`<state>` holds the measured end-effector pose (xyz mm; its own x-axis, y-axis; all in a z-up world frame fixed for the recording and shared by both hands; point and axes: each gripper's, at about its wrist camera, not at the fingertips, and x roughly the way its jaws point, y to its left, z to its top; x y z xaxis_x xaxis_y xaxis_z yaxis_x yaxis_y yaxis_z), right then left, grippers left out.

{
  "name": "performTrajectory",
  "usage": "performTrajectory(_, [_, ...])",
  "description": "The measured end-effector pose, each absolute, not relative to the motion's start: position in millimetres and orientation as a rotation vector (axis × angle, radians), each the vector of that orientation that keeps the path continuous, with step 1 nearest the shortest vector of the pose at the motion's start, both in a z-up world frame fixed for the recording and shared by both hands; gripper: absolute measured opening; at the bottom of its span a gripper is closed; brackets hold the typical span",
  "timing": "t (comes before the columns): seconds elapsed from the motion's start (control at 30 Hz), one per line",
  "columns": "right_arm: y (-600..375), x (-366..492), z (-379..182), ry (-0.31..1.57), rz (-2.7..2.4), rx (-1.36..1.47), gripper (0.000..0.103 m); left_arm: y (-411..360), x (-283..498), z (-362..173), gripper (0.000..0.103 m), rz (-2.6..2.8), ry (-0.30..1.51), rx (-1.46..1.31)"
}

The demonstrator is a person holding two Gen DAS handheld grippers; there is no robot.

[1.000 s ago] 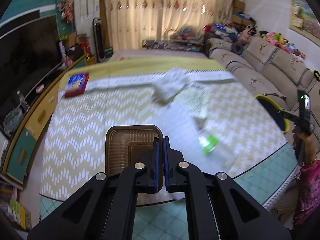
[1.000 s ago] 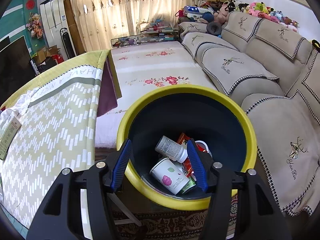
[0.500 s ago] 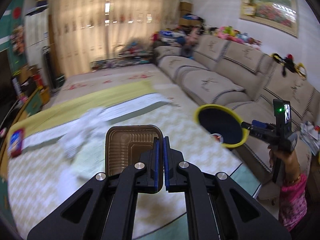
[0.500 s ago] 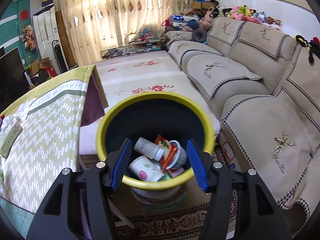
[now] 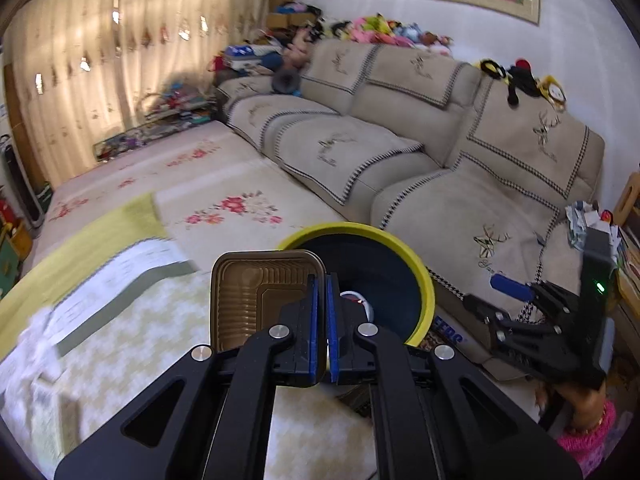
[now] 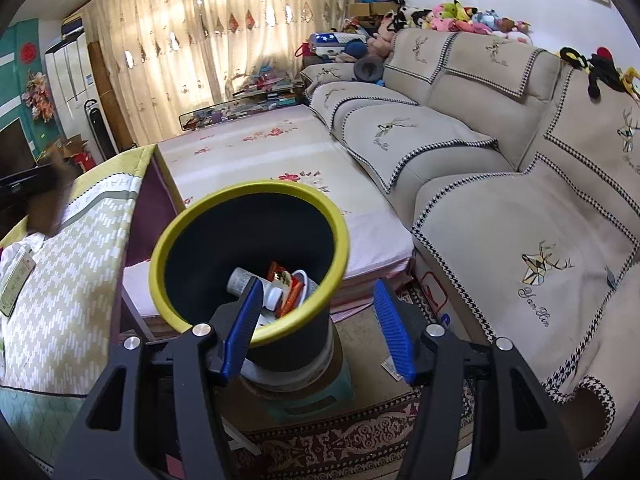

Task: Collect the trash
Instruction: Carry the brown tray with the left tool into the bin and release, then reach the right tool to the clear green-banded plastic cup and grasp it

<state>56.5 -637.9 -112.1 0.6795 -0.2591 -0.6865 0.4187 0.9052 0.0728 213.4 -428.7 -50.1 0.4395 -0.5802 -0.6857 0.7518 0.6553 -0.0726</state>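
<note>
We read cursive embroidery "Yan Hon" (approx.) under a geometric deer on the sofa cover (image 6: 536, 312). The table cloth (image 6: 116, 192) border carries "HAVE", the rest hidden. Blue letters "…EERS" show on a box (image 5: 450, 336) beside the bin. Other labels are illegible.

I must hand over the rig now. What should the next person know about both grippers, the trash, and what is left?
Left gripper: shut on the brown tray, held up beside the bin.
Right gripper: open, holds nothing, close to the bin's near side.
Bin: stands between the table and the sofa; a bottle, wrappers and a cup lie inside.
Done: several items binned.
Left: probably bring the tray over the opening and release it.
</note>
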Motion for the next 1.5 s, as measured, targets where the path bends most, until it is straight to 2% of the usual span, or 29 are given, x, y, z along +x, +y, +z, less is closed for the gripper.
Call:
performTrajectory(0.2, [-650.3,50.0,-119.6,0.745,-0.399,0.255,0.055,-498.5,249.3,-84.6,0.005,-0.858,0.831,0.293])
performTrajectory(0.43, [-657.2,49.2,-125.0,0.758,-0.401,0.278,0.055,-541.6,272.3,-126.1,0.006,-0.847,0.9,0.324])
performTrajectory(0.47, [-656.8,49.4,-125.5,0.76,-0.4,0.28,0.055,-547.4,275.4,-130.8,0.008,-0.835,0.903,0.332])
performTrajectory(0.5, [-656.1,50.0,-125.6,0.76,-0.399,0.282,0.055,-550.8,277.1,-133.9,0.02,-0.828,0.905,0.337])
performTrajectory(0.53, [-655.8,50.4,-125.0,0.76,-0.398,0.283,0.055,-554.4,278.8,-136.0,0.027,-0.825,0.907,0.34])
performTrajectory(0.57, [-654.8,50.6,-124.2,0.76,-0.397,0.283,0.055,-556.6,280.0,-136.4,0.041,-0.819,0.904,0.34])
performTrajectory(0.6, [-652.9,50.2,-123.3,0.76,-0.395,0.283,0.055,-556.9,281.4,-135.4,0.047,-0.807,0.896,0.336])
performTrajectory(0.7, [-650.8,49.5,-121.3,0.758,-0.391,0.283,0.055,-545.5,278.7,-122.6,0.049,-0.808,0.895,0.298])
performTrajectory(0.77, [-647.9,49.1,-120.6,0.758,-0.387,0.28,0.056,-529.0,272.3,-108.7,0.052,-0.799,0.883,0.28])
performTrajectory(0.83, [-642.5,49.3,-119.9,0.756,-0.381,0.276,0.056,-504.6,256.6,-87.3,0.061,-0.792,0.844,0.251])
performTrajectory(0.9, [-636.4,50.6,-119.0,0.76,-0.368,0.273,0.057,-470.6,233.7,-63.0,0.079,-0.773,0.784,0.208])
performTrajectory(1.0, [-622.7,53.0,-117.6,0.76,-0.341,0.26,0.057,-424.9,205.1,-36.9,0.096,-0.759,0.717,0.158])
performTrajectory(1.03, [-617.0,54.0,-116.8,0.76,-0.329,0.254,0.058,-410.4,196.6,-30.8,0.098,-0.748,0.697,0.148])
performTrajectory(1.5, [-502.2,74.7,-95.6,0.747,-0.099,0.147,0.059,-175.1,116.5,0.9,0.098,-0.385,0.595,0.036])
